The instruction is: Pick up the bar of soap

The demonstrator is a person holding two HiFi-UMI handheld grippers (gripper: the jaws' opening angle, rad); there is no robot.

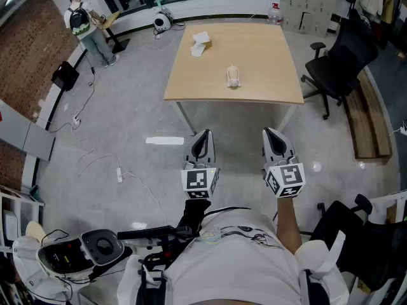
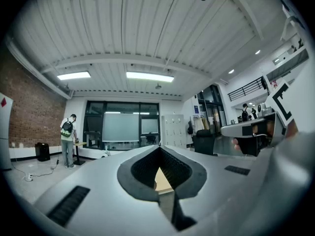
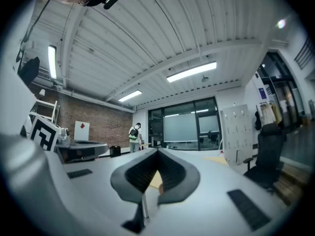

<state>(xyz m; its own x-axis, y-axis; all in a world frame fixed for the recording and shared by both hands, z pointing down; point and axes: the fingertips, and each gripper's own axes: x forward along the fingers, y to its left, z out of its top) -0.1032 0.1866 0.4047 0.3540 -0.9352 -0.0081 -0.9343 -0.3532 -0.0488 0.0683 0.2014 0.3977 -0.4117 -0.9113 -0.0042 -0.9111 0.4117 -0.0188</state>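
A light wooden table (image 1: 267, 88) stands ahead of me on the grey floor. A small pale oblong thing (image 1: 233, 77), possibly the bar of soap, lies near its middle. A white and tan item (image 1: 202, 42) sits further back on the left. My left gripper (image 1: 203, 134) and right gripper (image 1: 269, 132) are held level side by side, short of the table's near edge and well apart from both things. The left gripper view shows its jaws (image 2: 159, 147) meeting at the tip with nothing between them. The right gripper (image 3: 157, 151) looks the same. Both are shut and empty.
A black office chair (image 1: 343, 56) and a wooden bench (image 1: 370, 122) stand right of the table. A person (image 1: 86, 25) stands far off at the upper left. Cables, a power strip (image 1: 119, 173) and a white strip (image 1: 164, 141) lie on the floor to the left.
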